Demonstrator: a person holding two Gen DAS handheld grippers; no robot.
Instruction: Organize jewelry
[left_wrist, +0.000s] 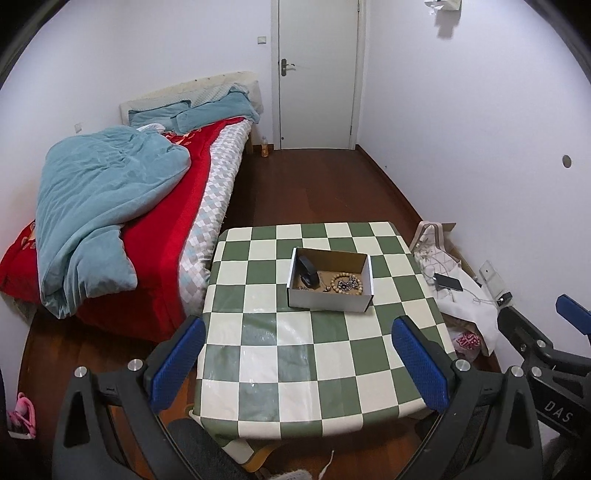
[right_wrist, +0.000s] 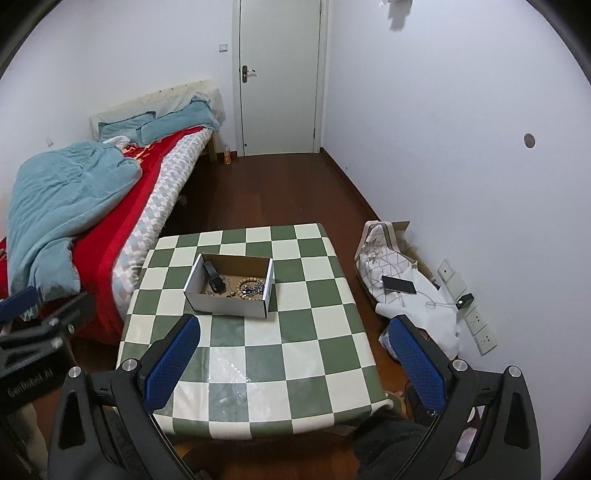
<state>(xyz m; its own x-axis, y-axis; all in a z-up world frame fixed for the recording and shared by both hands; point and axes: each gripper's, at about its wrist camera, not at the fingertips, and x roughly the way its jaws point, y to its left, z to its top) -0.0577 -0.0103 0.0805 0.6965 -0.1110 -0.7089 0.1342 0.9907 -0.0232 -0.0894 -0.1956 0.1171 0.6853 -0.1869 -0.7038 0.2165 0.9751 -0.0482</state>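
Observation:
A white cardboard box (left_wrist: 330, 304) (right_wrist: 225, 303) stands open on the green-and-white checked table (left_wrist: 280, 373) (right_wrist: 325, 332). Inside lie a wooden bead bracelet (left_wrist: 345, 283) (right_wrist: 251, 288), a black watch (left_wrist: 308, 275) (right_wrist: 214, 277) and some tangled metal chains. My left gripper (left_wrist: 299, 332) hangs open above the table's near half, well short of the box, with nothing between its blue pads. My right gripper (right_wrist: 295, 332) is open too, over the table's near right part, and holds nothing. Each gripper shows at the edge of the other's view.
A bed (left_wrist: 122, 206) with a red cover and a blue duvet stands left of the table. On the floor to the right lie a white bag (right_wrist: 380, 254), a phone (right_wrist: 399, 285) on a charging cable, and wall sockets (right_wrist: 480, 325). A shut door (left_wrist: 317, 74) is at the back.

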